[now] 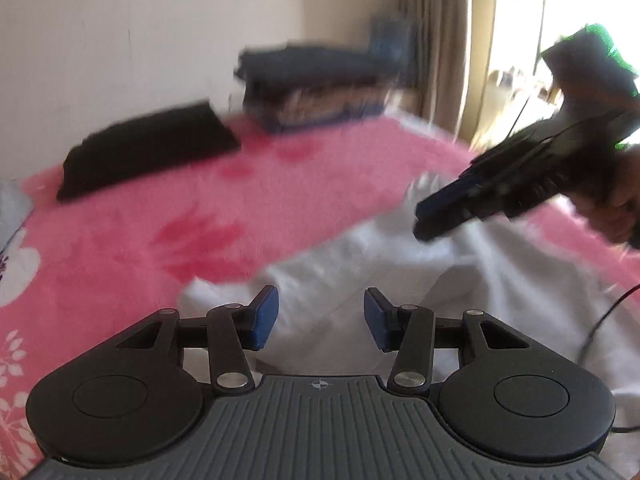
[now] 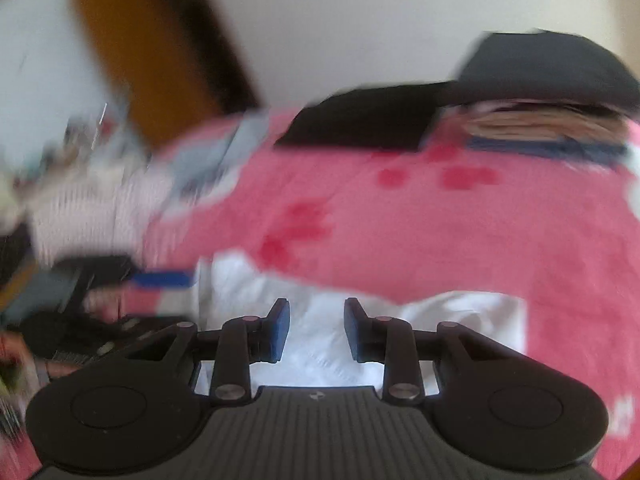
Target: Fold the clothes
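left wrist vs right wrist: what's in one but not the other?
Left wrist only: the right gripper seen from outside, above the white garment, plus the curtain and bright window.

Right wrist only: a brown door-like panel and blurred clutter off the bed's edge.

Both: white garment on the pink blanket, the folded black garment, the stack of folded clothes. Left gripper open and empty.

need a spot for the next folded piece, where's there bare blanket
Bare pink blanket lies between the white garment in front and the black folded piece near the wall. Crowded: the back, where the stack of folded clothes sits beside the black piece.
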